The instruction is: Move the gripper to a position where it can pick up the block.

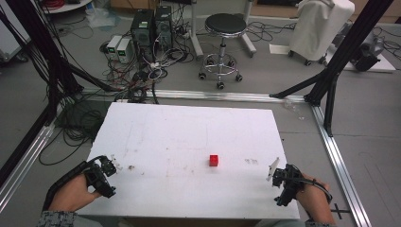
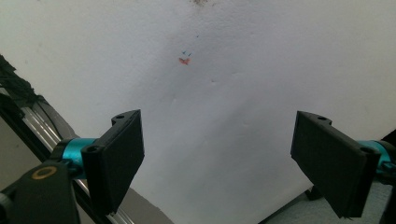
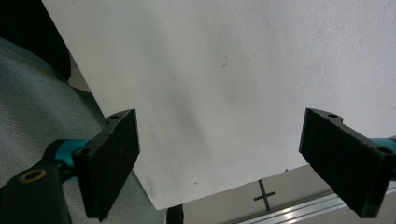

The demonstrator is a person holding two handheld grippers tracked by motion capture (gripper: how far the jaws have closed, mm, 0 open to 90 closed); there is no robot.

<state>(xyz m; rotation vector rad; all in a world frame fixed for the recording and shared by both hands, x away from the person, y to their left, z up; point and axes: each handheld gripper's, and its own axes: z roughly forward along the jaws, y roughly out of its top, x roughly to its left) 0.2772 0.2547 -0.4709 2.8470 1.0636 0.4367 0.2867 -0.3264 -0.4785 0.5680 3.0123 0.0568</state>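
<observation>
At the near left corner of the white tabletop (image 1: 156, 123) the left gripper (image 1: 105, 171) waits, jaws spread wide on nothing; at the near right corner the right gripper (image 1: 282, 178) does likewise, jaws apart and empty; farther in, right of centre, sits a small red cube (image 1: 213, 160), untouched; no grasp seems begun, and the next move likely calls for a reach toward it, the right gripper being nearer.

The desk (image 1: 189, 137) has a matt white top, slightly grainy and scuffed with faint marks. The small red cube (image 1: 213, 160) looks like smooth plastic. The fingers (image 2: 119, 158) are matt black with a fine rough texture, on glossy teal metal fittings (image 2: 77, 148). The floor rail (image 3: 299, 210) is brushed shiny metal.
</observation>
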